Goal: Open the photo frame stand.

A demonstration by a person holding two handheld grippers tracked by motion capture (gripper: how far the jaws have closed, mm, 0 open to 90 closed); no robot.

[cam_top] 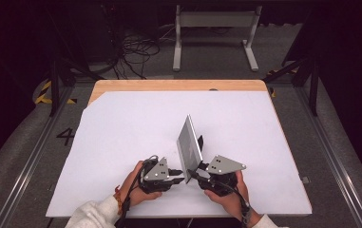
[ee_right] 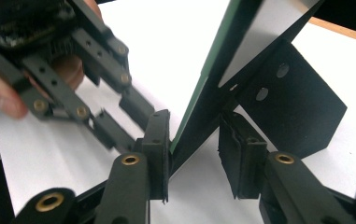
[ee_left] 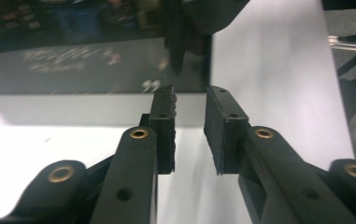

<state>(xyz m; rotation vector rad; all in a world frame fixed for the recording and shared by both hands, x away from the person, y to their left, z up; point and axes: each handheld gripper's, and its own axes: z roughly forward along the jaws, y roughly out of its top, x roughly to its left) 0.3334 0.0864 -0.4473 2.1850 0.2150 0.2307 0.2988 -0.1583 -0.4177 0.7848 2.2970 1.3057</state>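
Note:
A thin grey panel (cam_top: 189, 142) with a glossy face (ee_left: 96, 65) stands upright on the white sheet, propped by a black bracket (ee_right: 302, 107) behind it. My right gripper (ee_right: 194, 149) is open and straddles the panel's (ee_right: 259, 28) near lower corner. Its left pad (ee_right: 159, 140) touches the green edge, while its right pad (ee_right: 241, 149) stands apart from it. My left gripper (ee_left: 189, 121) is open and empty, pointing at the panel's bottom edge from the left. In the high view the left gripper (cam_top: 182, 176) and right gripper (cam_top: 193, 172) nearly meet at the panel's near end.
A white sheet (cam_top: 121, 142) covers most of the wooden table (cam_top: 178, 85). Beyond the far edge are a grey metal stand (cam_top: 214, 33) and loose cables (cam_top: 136, 52) on the floor. Rails run along both sides of the table.

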